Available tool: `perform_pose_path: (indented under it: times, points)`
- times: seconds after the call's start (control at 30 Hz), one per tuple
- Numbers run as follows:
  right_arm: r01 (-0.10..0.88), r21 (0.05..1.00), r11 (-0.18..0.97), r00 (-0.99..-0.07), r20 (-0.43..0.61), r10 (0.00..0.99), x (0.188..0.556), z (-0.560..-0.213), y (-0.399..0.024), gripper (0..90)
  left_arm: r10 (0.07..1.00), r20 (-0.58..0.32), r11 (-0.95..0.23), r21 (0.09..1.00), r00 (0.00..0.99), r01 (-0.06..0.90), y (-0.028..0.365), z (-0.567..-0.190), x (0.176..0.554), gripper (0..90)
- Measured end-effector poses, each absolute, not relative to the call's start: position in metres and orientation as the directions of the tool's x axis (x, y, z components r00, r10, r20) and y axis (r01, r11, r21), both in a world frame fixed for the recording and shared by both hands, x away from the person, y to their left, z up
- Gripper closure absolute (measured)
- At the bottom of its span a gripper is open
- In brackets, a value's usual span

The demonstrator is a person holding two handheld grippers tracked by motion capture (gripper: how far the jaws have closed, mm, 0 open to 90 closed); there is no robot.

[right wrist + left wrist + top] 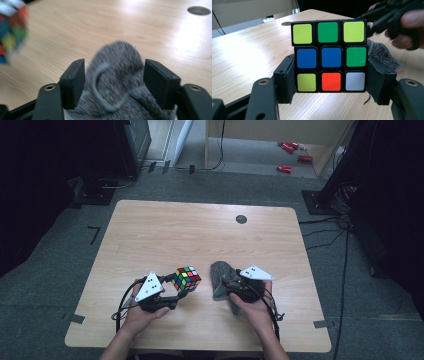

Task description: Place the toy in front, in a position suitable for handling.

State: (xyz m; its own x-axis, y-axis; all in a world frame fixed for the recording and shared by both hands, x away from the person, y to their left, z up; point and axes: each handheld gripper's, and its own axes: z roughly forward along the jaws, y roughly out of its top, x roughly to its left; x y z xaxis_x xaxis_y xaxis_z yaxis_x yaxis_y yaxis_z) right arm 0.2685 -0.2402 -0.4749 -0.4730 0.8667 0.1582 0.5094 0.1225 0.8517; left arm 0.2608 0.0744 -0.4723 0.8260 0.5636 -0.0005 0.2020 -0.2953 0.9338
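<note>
Left gripper (176,290) is clamped on a scrambled puzzle cube (186,278), its black jaws pressing the cube's two sides. Cube is held just above the wooden bench (200,235), near the front edge, left of centre. In the left gripper view the cube (329,56) faces the camera: yellow-green, green, yellow-green on top, blue, blue, green in the middle, yellow-green, orange, white along the bottom. Right gripper (226,282) sits just right of the cube over a grey woolly cloth (220,279) lying on the bench. In the right gripper view the jaws stand spread with the cloth (115,82) bunched up between them; pads don't look pressed into it, gaps show on both sides. Cloth is close beside the cube, can't tell if touching. Small dark round disc (241,219) sits near the bench's far edge, well apart from both. Red items (292,156) lie on the floor beyond.
</note>
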Motion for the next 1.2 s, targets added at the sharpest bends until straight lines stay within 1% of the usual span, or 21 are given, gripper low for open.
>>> perform_pose_path:
  times: [0.2, 0.3, 0.43, 0.5, 0.57, 0.67, 0.8, 1.07, 1.13, 1.17, 1.2]
  points:
    - [0.457, 0.887, 0.066, -0.553, 0.226, 0.802, 0.254, -0.450, -0.220, 33.4, 0.564, 0.037, -0.328, 0.927, 0.825, 0.183, 0.065, -0.476, 0.257, 35.4]
    - [0.464, 0.884, 0.055, -0.582, 0.258, 0.771, 0.248, -0.445, -0.207, 31.9, 0.554, 0.083, -0.369, 0.916, 0.829, 0.155, 0.056, -0.479, 0.253, 35.4]
    - [0.489, 0.871, 0.050, -0.600, 0.294, 0.744, 0.244, -0.445, -0.193, 27.1, 0.548, 0.131, -0.401, 0.908, 0.826, 0.122, 0.047, -0.482, 0.248, 35.3]
    - [0.508, 0.860, 0.046, -0.593, 0.310, 0.743, 0.243, -0.446, -0.190, 23.6, 0.562, 0.144, -0.402, 0.908, 0.815, 0.117, 0.046, -0.483, 0.248, 35.3]
    - [0.533, 0.845, 0.031, -0.576, 0.336, 0.745, 0.244, -0.449, -0.189, 22.2, 0.568, 0.142, -0.390, 0.914, 0.811, 0.112, 0.048, -0.483, 0.248, 35.3]
    - [0.566, 0.824, 0.002, -0.567, 0.387, 0.727, 0.246, -0.451, -0.190, 22.2, 0.575, 0.143, -0.373, 0.922, 0.805, 0.103, 0.049, -0.483, 0.247, 35.3]
    - [0.586, 0.810, -0.015, -0.566, 0.423, 0.708, 0.246, -0.451, -0.189, 22.0, 0.574, 0.143, -0.367, 0.925, 0.806, 0.098, 0.049, -0.484, 0.247, 35.3]
    - [0.632, 0.775, -0.012, -0.553, 0.461, 0.694, 0.247, -0.457, -0.183, 22.2, 0.536, 0.180, -0.381, 0.924, 0.825, 0.046, 0.041, -0.484, 0.240, 35.3]
    - [0.647, 0.762, -0.026, -0.543, 0.485, 0.685, 0.247, -0.459, -0.183, 27.7, 0.540, 0.181, -0.383, 0.922, 0.822, 0.049, 0.040, -0.484, 0.240, 35.3]
    - [0.650, 0.759, -0.036, -0.543, 0.498, 0.677, 0.247, -0.459, -0.184, 31.9, 0.541, 0.182, -0.385, 0.922, 0.821, 0.049, 0.040, -0.484, 0.240, 35.3]
    - [0.649, 0.760, -0.039, -0.542, 0.497, 0.678, 0.246, -0.459, -0.183, 32.2, 0.542, 0.184, -0.386, 0.921, 0.820, 0.049, 0.040, -0.485, 0.240, 35.2]
